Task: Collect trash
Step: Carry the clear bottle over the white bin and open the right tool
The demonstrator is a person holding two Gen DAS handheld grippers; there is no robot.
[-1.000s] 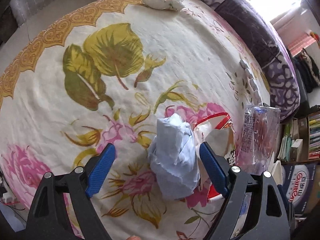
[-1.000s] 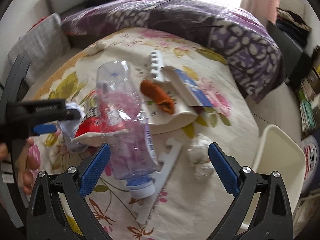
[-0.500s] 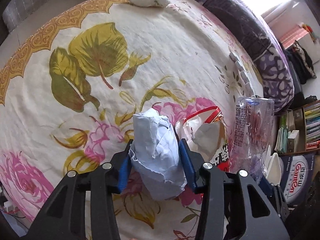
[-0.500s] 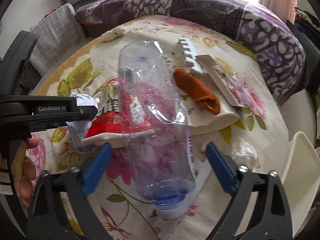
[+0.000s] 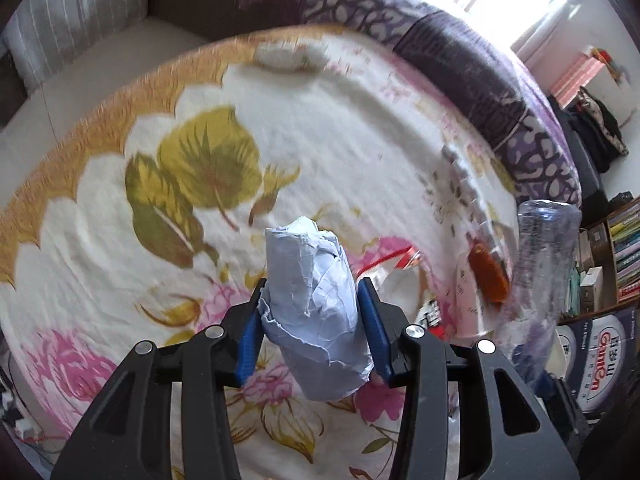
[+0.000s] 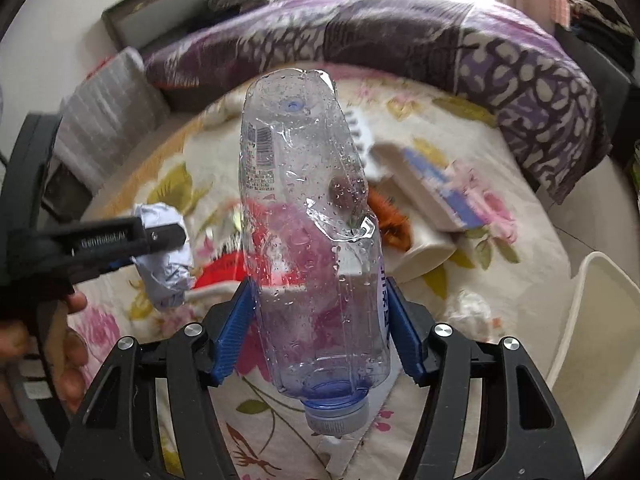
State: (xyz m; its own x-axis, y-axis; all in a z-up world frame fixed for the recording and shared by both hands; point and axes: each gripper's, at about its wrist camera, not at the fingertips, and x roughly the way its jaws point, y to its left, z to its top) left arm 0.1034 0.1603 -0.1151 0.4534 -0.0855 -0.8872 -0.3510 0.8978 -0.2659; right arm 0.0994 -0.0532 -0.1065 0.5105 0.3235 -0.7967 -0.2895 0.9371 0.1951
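My left gripper [image 5: 311,334] is shut on a crumpled pale blue paper wad [image 5: 316,312] and holds it above the floral bedspread [image 5: 328,128]. The wad also shows in the right wrist view [image 6: 164,260]. My right gripper [image 6: 320,328] is shut on a crushed clear plastic bottle [image 6: 312,248] with a blue cap, lifted off the bed; the bottle also shows in the left wrist view [image 5: 544,264]. A red and white snack bag [image 6: 216,276], an orange wrapper [image 6: 390,220], a white crumpled tissue [image 6: 472,308] and a white box [image 6: 424,200] lie on the bed.
A white bin [image 6: 592,344] stands at the right of the bed. A purple patterned quilt [image 6: 440,32] lies across the far side. Another white tissue [image 5: 288,56] lies at the far edge of the bedspread. Bookshelves [image 5: 624,248] stand at the right.
My left gripper closed on the blue paper wad and lifted it. My right gripper closed on the plastic bottle and raised it off the bed.
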